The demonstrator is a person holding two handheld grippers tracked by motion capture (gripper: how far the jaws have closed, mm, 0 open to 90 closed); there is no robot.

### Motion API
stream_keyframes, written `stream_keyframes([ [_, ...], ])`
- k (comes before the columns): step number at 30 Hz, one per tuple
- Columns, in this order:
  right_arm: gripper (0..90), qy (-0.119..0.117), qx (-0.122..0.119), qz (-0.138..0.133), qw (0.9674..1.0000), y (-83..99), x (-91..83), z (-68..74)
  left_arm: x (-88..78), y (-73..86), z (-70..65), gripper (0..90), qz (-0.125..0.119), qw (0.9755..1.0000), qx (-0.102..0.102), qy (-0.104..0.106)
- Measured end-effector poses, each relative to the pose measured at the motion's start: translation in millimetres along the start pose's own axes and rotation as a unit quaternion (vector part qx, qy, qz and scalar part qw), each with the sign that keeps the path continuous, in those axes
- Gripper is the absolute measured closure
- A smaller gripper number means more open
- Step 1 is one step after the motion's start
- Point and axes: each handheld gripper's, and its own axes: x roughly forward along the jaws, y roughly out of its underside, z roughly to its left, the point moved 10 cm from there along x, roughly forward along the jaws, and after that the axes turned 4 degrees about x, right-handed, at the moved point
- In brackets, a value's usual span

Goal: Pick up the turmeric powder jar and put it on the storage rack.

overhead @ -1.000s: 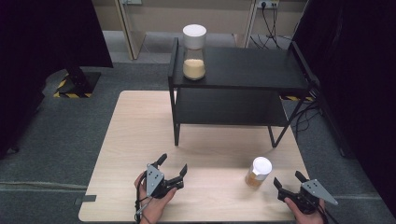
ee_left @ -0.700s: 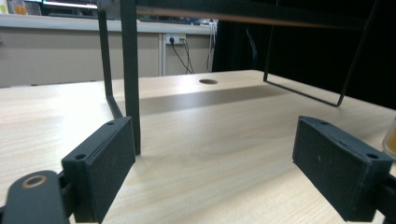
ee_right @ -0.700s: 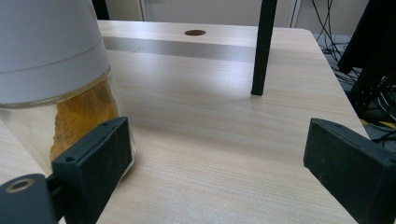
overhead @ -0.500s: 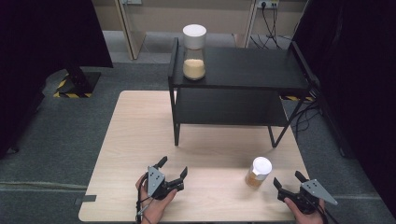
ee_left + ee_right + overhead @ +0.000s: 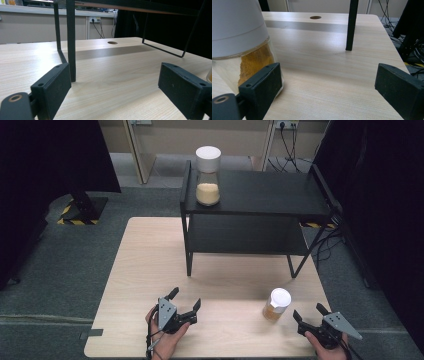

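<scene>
Left gripper (image 5: 186,301) fingers just spread wide, nothing between them. Right gripper (image 5: 311,313) also released, small jar (image 5: 277,304) sitting at its 10 o'clock on the table (image 5: 150,265).

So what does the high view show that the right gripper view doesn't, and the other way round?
High view: the tall jar on top of the black shelf, and the whole table. Right gripper view: a close look at orange powder in the small jar, and a round hole in the tabletop. Both: the small jar, a shelf leg, and the right gripper, jaws open, jar beside them, not gripped.
</scene>
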Motion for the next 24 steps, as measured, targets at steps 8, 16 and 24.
stream_keyframes([
  [8,7.5,-0.005,-0.003,0.005,1.0000,-0.1,-1.2,1.8,0.1,0.0,0.0,10.9,0.000,1.0000,0.000,0.001],
  [16,8.1,-0.031,-0.019,0.011,0.9993,-6.7,-5.0,10.5,0.3,-0.1,0.0,10.9,0.001,1.0000,0.000,0.001],
  [24,9.4,-0.066,-0.039,0.023,0.9968,-13.2,-5.1,22.9,0.4,-0.2,-0.1,10.9,0.001,1.0000,0.000,0.001],
])
